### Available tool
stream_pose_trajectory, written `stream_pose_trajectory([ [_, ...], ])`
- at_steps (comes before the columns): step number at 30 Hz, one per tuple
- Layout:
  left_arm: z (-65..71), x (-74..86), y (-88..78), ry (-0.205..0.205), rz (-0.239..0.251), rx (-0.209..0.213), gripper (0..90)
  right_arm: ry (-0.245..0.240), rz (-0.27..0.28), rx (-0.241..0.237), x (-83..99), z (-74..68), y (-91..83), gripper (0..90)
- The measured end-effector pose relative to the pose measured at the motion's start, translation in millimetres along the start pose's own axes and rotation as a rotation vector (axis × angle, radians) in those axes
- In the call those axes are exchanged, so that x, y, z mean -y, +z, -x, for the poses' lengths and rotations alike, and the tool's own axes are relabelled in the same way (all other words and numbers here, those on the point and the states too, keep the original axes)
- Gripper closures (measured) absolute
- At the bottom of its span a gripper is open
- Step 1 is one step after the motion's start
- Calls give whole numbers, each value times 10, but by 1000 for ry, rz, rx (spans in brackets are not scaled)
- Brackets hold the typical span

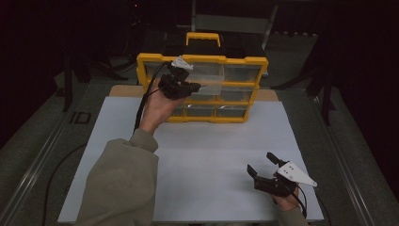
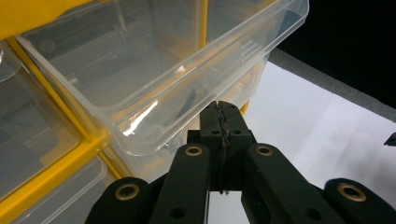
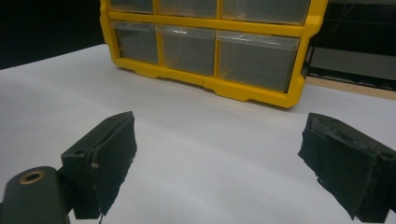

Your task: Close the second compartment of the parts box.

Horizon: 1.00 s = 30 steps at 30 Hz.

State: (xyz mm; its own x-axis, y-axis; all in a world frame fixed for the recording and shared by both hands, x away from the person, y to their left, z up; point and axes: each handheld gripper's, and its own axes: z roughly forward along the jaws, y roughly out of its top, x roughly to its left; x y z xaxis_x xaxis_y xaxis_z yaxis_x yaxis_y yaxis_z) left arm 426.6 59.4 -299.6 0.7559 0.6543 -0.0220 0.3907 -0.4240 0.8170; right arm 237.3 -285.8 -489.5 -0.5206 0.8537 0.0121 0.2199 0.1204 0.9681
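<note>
The high view looked from above the person's side, forward and down across the white table (image 1: 202, 155), with the yellow drawer cabinet (image 1: 202, 87) standing far off in the upper middle of the frame. The left gripper view sat very close to that cabinet (image 2: 51, 179), facing a pulled-out clear drawer (image 2: 154, 70) that took up the upper left, its own left gripper (image 2: 222, 122) rising at bottom centre. The right gripper view lay low over the table (image 3: 196, 140), looking level across it toward the cabinet (image 3: 205, 84) along the top edge, from much farther back. All three views shared the cabinet and the white tabletop.
</note>
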Motion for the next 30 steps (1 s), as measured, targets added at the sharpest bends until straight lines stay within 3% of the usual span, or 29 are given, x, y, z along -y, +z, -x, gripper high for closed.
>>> stream_pose_trajectory([
  [30,-20,47,124,-16,-19,-16,900,1,2,0,-3,-3,-4,103],
])
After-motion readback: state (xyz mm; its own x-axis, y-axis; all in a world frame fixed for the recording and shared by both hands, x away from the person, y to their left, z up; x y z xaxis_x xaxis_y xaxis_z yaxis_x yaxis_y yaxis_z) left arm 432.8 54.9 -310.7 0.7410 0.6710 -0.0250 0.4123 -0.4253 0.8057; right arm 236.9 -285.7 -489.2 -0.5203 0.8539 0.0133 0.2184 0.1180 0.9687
